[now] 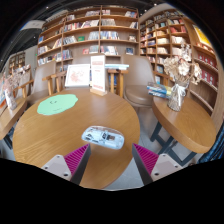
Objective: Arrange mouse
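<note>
Two pink-padded fingers (72, 158) of the tongs (108, 160) are seen nearest, spread wide apart, with nothing held and nothing touched between them. Just ahead of the gap — slightly toward the left finger — a mouse (102, 136) lies on the round wooden surface (60, 135), close to its near rim. Its long axis is set crosswise to the fingers, tilted a little, so that its ends point roughly toward each pad. A short advance along the line of the fingers is judged to be what the grasp turns on; the opening looks wide enough to take the mouse, though a turn of the wrist may be needed to close on its narrower sides. Farther beyond, left of the tongs, a green mat (57, 104) is seen on the same surface — possibly the place meant for the mouse, though that cannot be told.
</note>
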Tool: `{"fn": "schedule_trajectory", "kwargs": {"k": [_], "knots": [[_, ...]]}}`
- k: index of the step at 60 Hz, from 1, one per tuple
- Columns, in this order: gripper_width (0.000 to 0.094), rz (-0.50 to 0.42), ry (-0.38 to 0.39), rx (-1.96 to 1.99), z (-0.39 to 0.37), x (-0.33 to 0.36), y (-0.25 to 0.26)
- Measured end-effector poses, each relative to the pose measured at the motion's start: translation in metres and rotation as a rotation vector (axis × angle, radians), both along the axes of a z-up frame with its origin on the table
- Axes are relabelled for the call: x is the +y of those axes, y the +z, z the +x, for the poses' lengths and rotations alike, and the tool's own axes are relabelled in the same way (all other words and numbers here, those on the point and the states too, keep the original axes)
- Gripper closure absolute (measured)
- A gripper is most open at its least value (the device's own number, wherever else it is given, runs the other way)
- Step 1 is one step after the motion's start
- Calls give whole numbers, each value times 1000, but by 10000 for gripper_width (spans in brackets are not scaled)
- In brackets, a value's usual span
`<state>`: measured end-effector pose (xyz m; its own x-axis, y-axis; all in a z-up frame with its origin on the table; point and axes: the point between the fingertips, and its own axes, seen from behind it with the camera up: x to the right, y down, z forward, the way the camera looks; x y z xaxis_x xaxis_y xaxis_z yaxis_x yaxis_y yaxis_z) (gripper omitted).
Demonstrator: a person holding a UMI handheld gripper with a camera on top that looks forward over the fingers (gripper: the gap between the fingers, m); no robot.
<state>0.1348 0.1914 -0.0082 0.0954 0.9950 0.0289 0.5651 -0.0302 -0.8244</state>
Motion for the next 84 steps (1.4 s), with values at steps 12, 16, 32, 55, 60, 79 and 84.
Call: {"fn": "schedule_trajectory", "kwargs": {"k": [12,16,32,55,60,79,84], "knots": [[81,-15,3,-14,-27,3,-7],[79,-18,3,-22,-39,5,-7],[85,-24,-45,-48,-90,27,-9],[524,-3,-125,-76,-92,35,-9],[544,-30,-132,-62,-92,26,11],[544,-73,-34,78,-183,-116,133],[546,-85,2,73,-214,-171,128]]}}
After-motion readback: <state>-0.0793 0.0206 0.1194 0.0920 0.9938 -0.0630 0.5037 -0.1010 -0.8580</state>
